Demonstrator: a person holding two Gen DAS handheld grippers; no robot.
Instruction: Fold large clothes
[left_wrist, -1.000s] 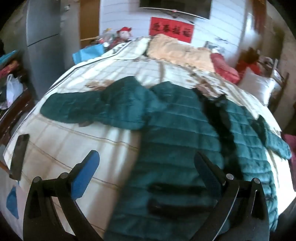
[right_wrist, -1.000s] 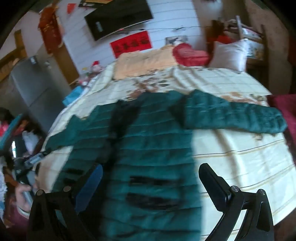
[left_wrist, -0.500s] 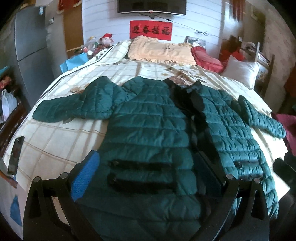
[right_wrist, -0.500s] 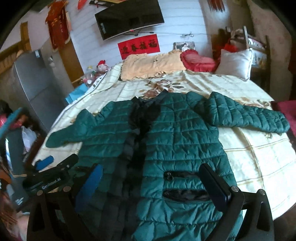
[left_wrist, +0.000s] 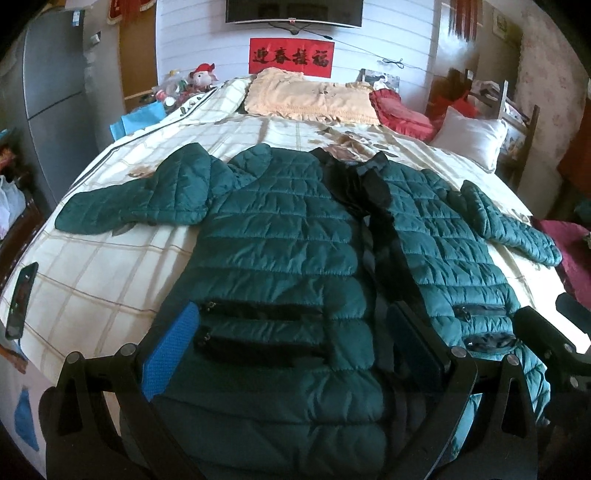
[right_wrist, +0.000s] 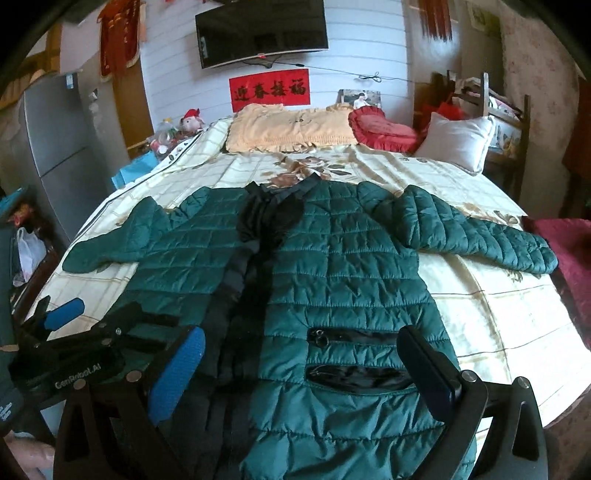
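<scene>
Your green jacket (left_wrist: 280, 236) lies face up, unfolded, on the bed (left_wrist: 92, 273), both sleeves spread sideways and its hem at the near edge. Your left claw (left_wrist: 291, 350) and right claw (right_wrist: 310, 369) hang spread wide above the hem, grasping nothing. A phone (left_wrist: 22, 295) lies near the bed's left edge; pillows (right_wrist: 291, 129) line the far end.
</scene>
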